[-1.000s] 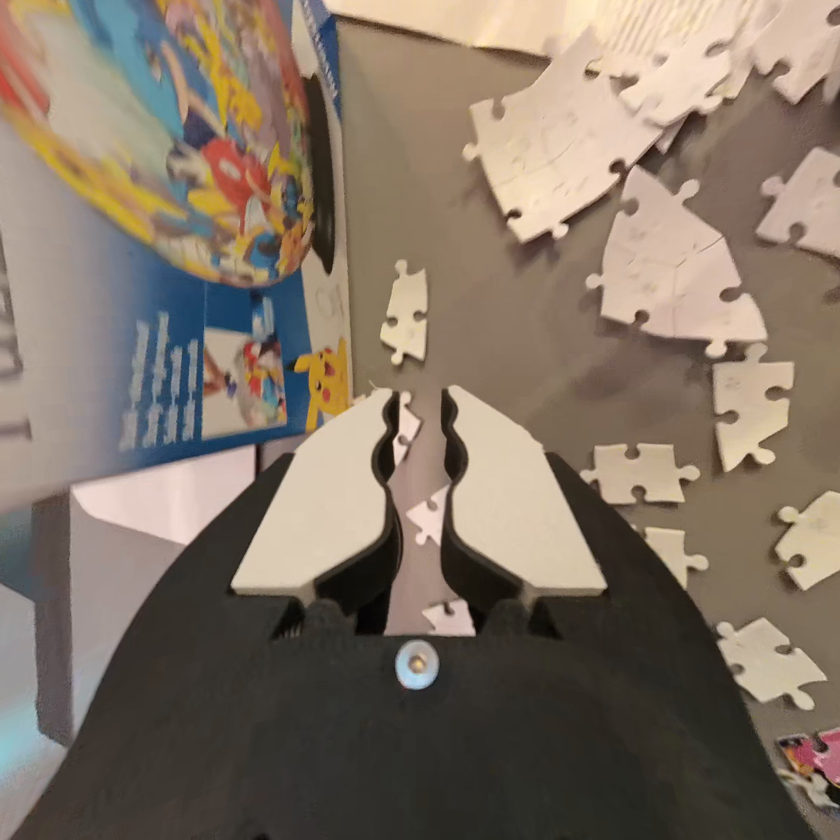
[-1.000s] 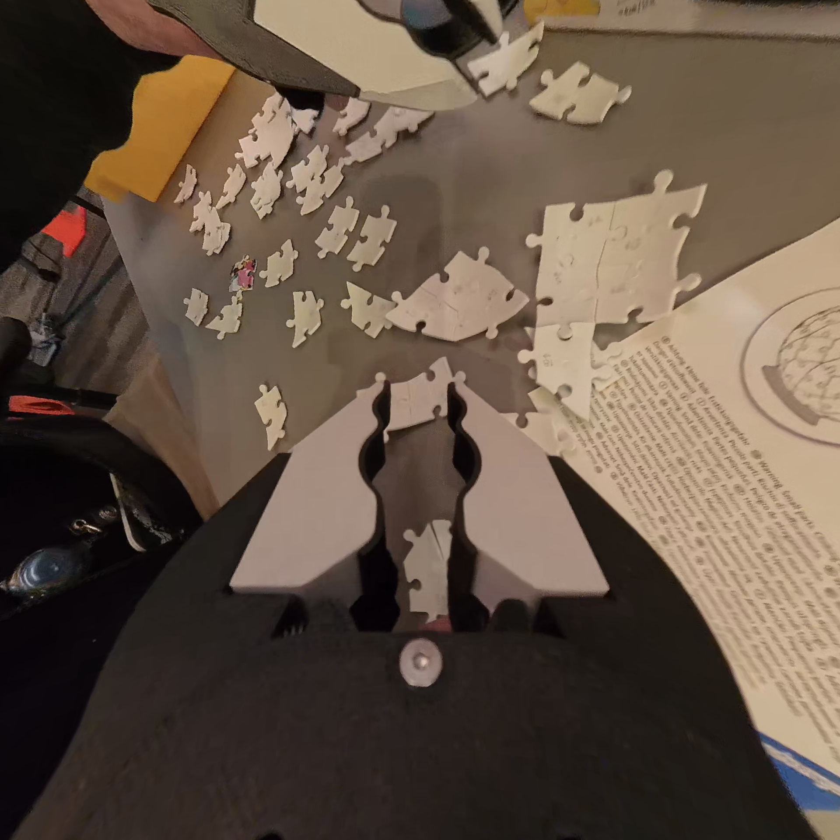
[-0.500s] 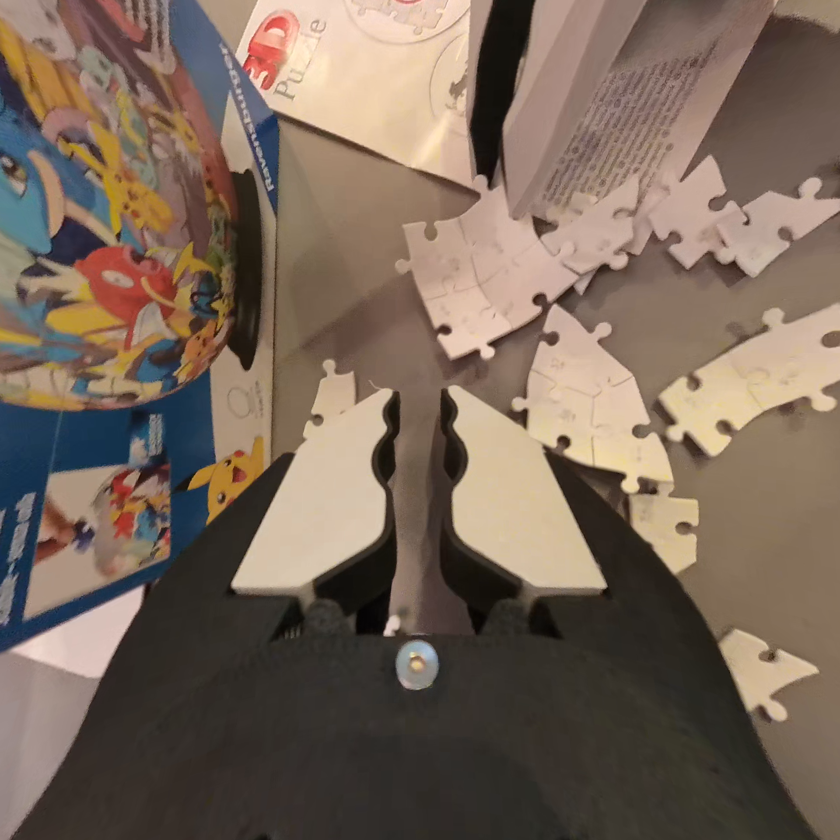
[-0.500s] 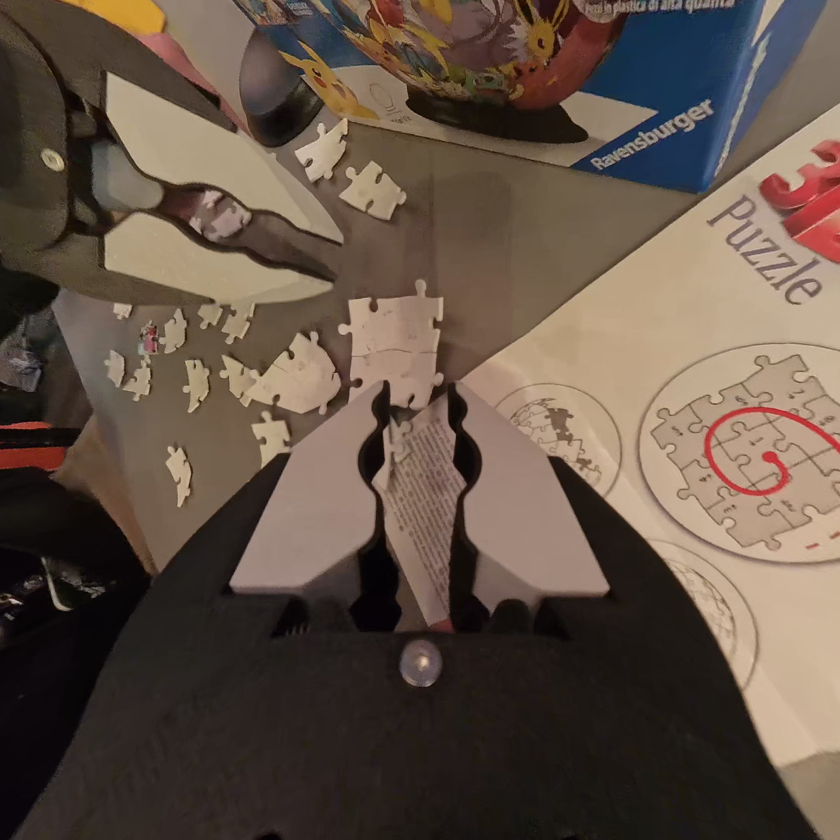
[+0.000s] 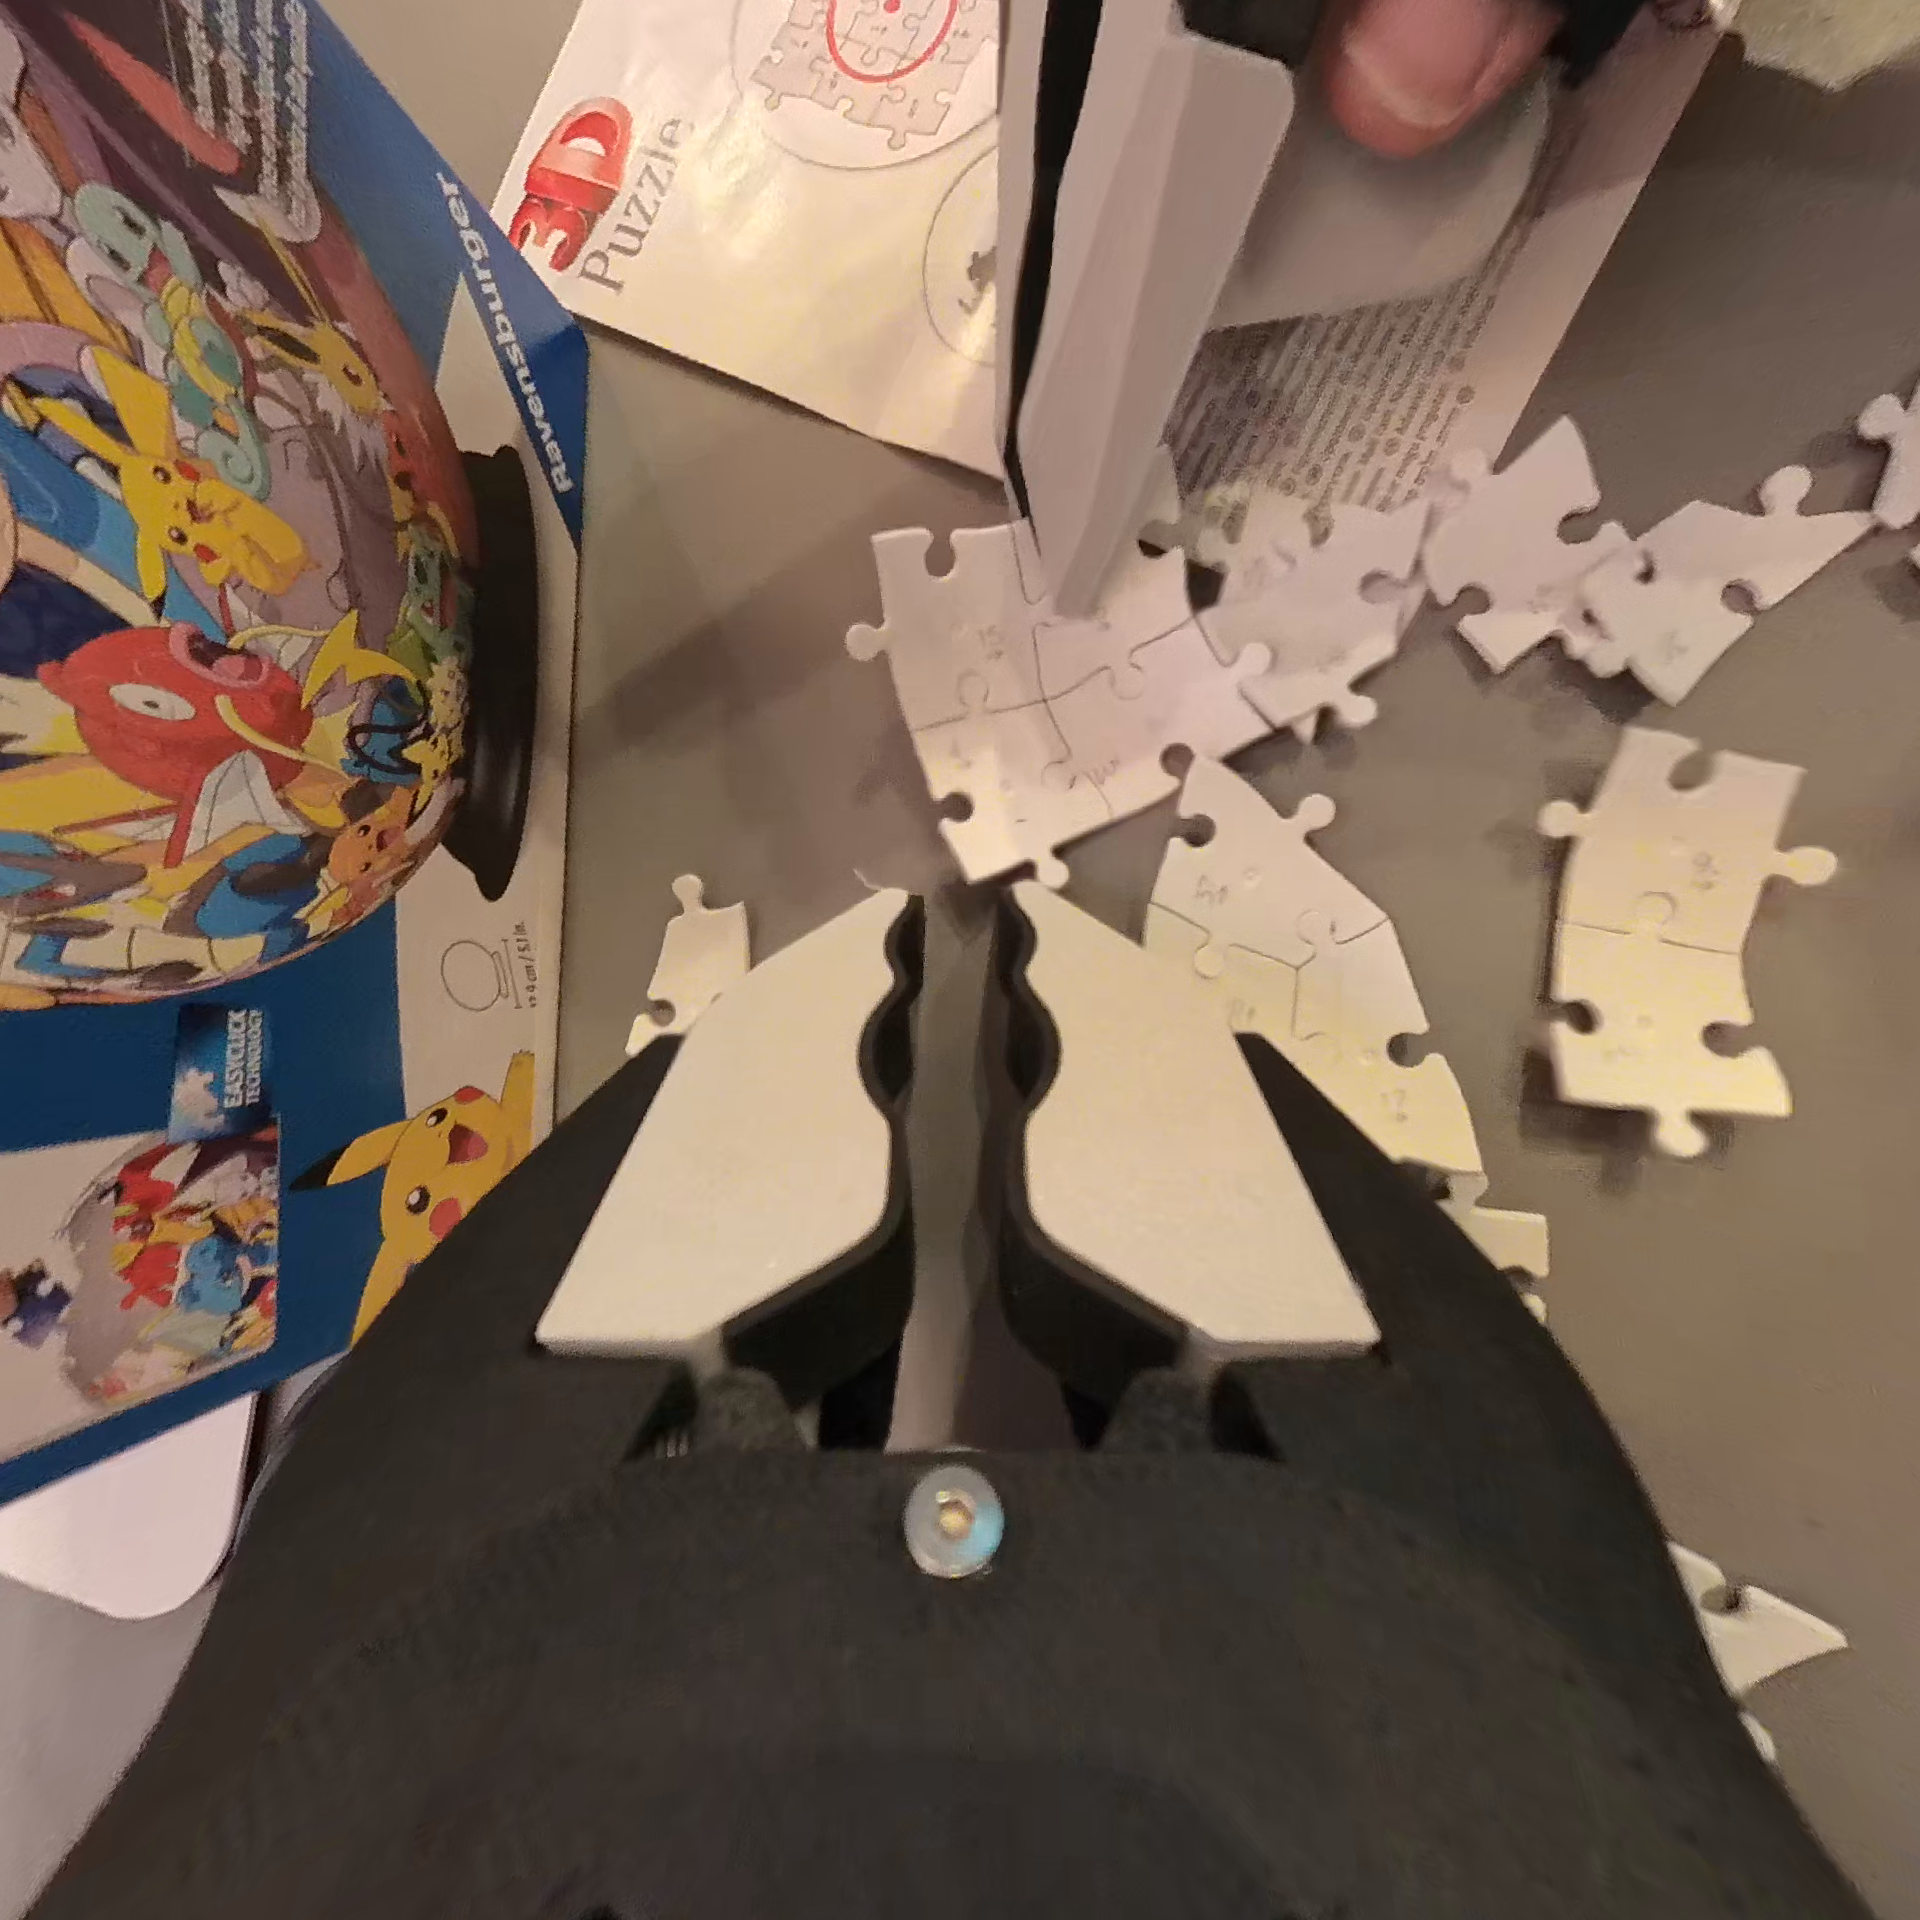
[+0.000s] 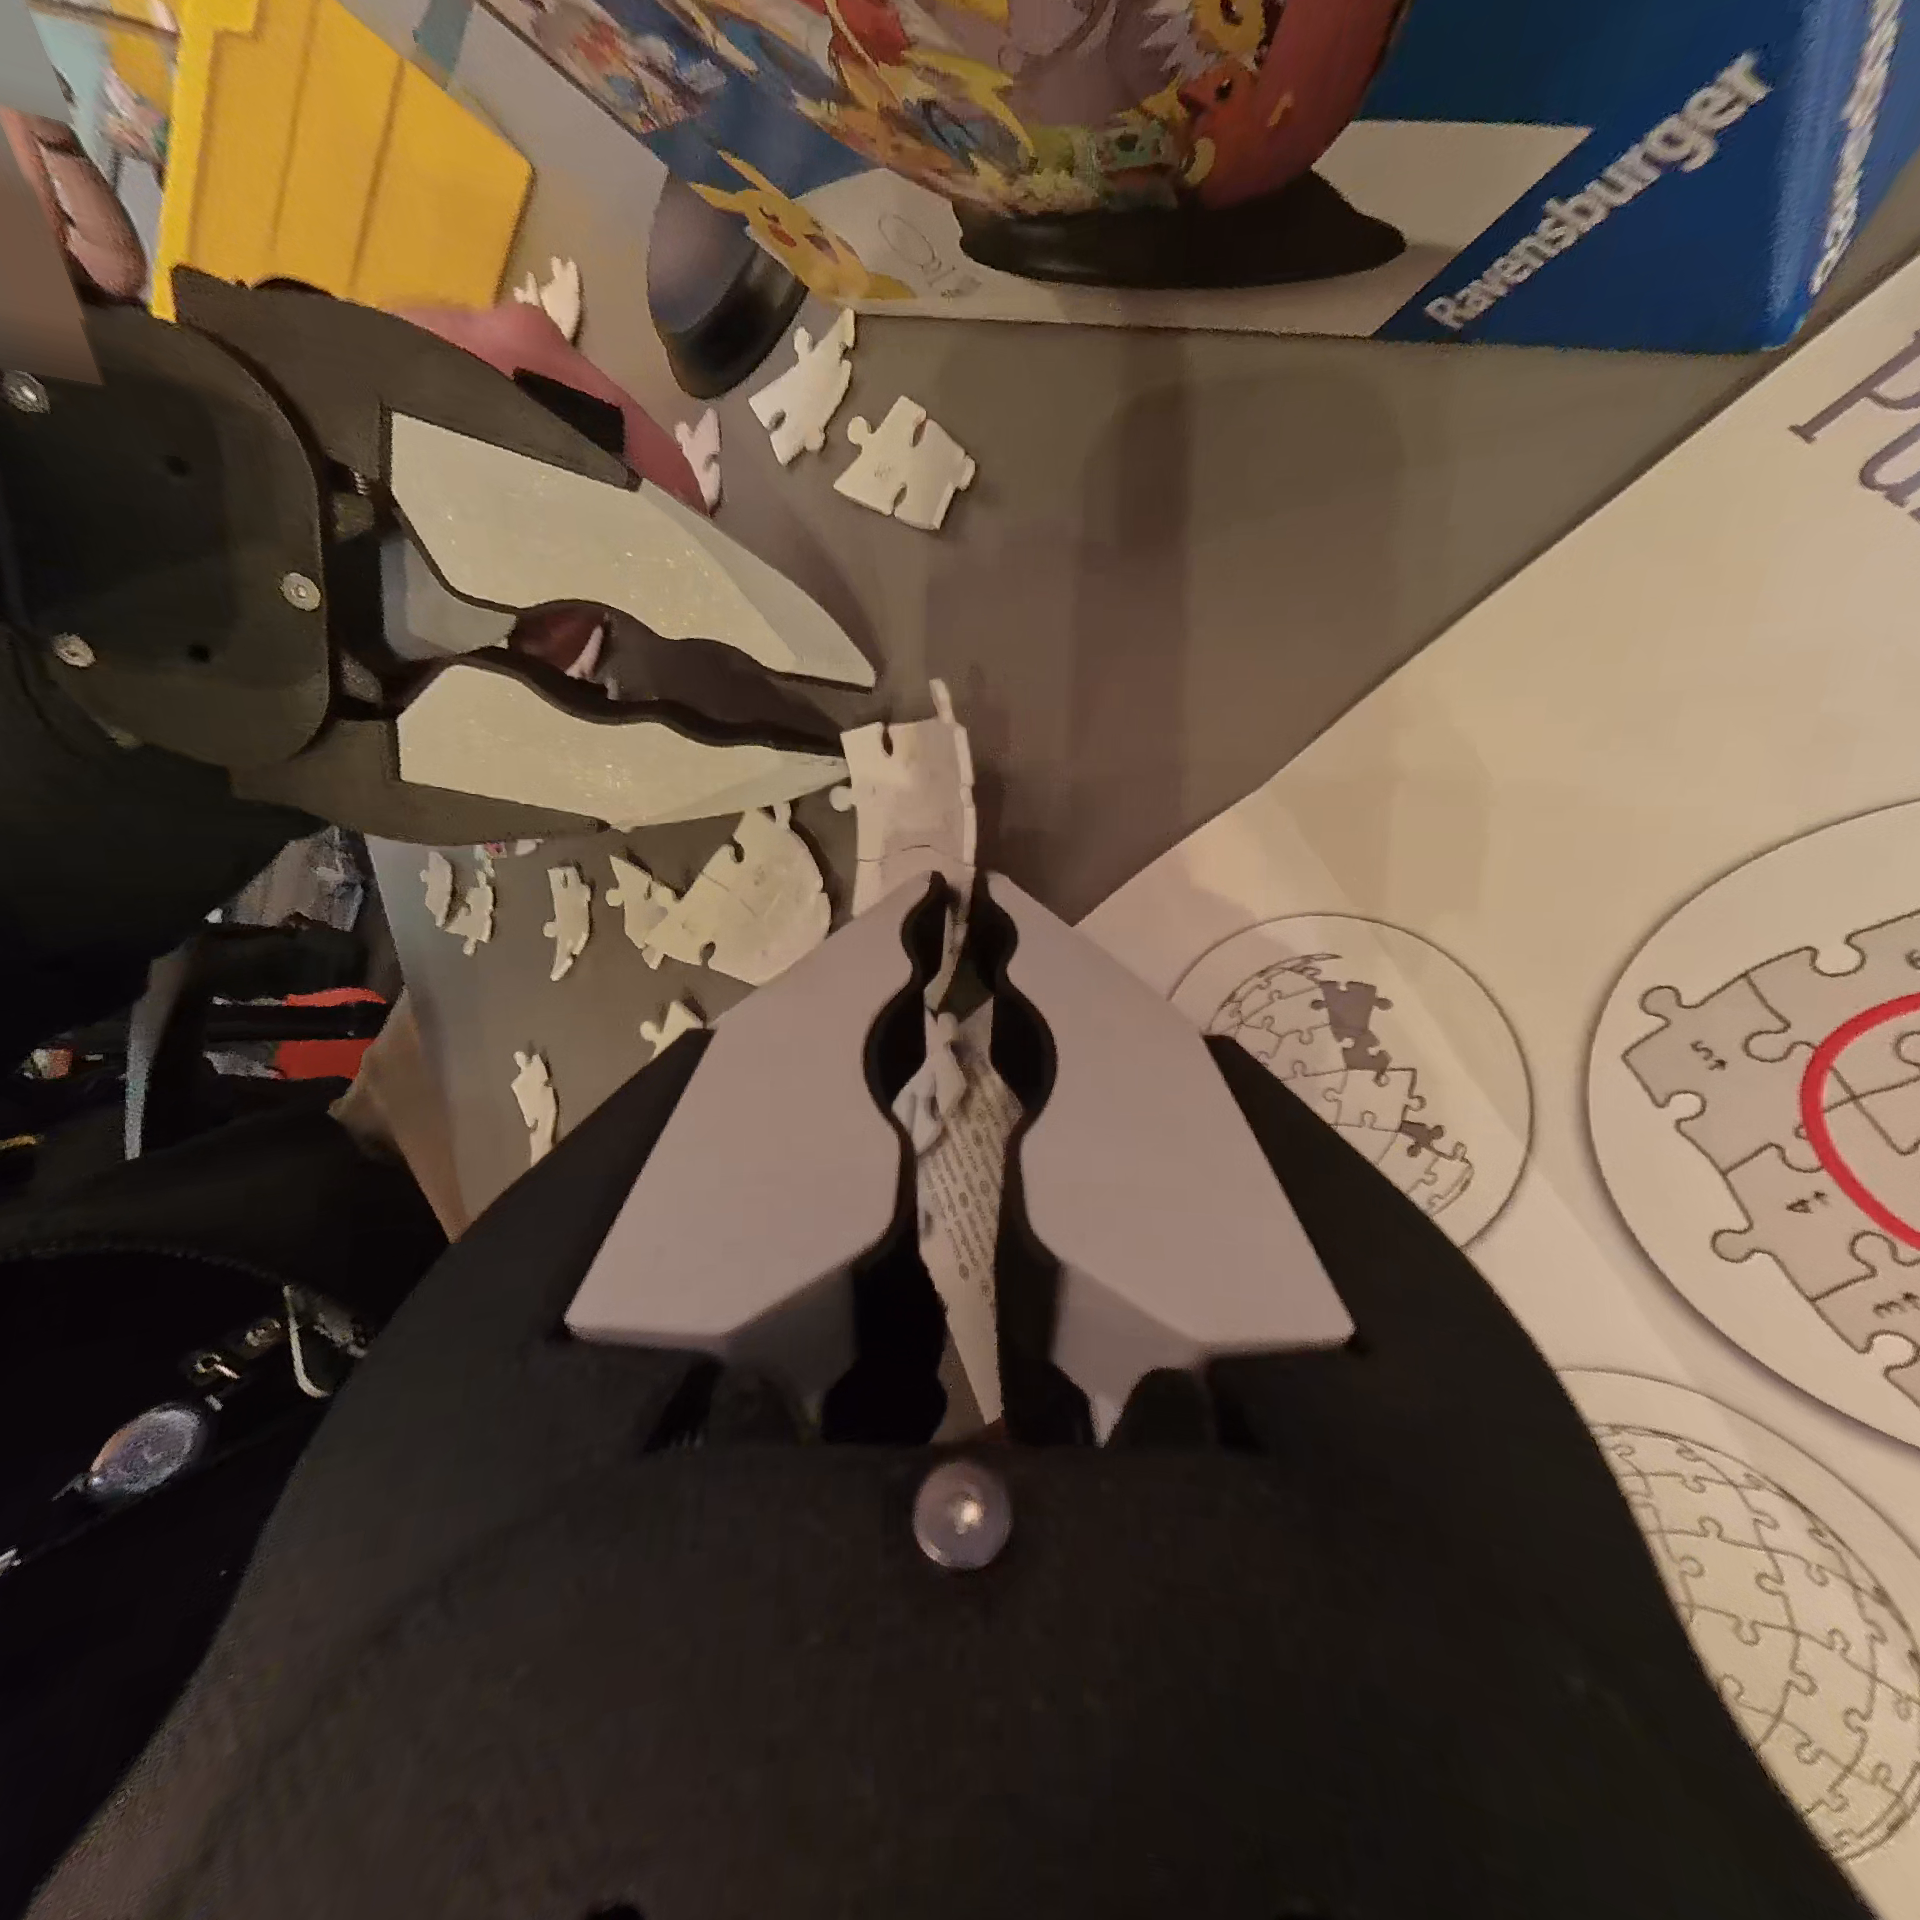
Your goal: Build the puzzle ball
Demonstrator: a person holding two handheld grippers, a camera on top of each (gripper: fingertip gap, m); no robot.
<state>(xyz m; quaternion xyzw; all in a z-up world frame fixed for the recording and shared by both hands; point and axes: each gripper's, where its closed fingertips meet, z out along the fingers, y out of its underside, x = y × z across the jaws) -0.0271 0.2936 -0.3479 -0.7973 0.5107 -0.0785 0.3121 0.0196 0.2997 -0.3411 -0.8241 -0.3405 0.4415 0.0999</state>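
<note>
Right gripper: jaws nearly shut, pinching the near edge of the joined block of puzzle pieces and tilting it off the worktop (a strip of printed paper also shows in the gap; whether it is clamped too, I cannot tell). Left gripper: fingers a narrow slit apart, holding nothing, tips just at the block's opposite edge.

The block reads as four pieces, face down, mid-worktop, beside the instruction sheet. The puzzle box stands along the far edge.

Risks, as I judge them: the pinch sits at one edge only, so twisting could pop a joint; a push from the left tips could slide the block out of the grip.

Counts in the left wrist view: one wedge-shaped assembly, one two-piece strip, one loose piece by the box. Further singles trail off towards the near edge; too blurred to count.
</note>
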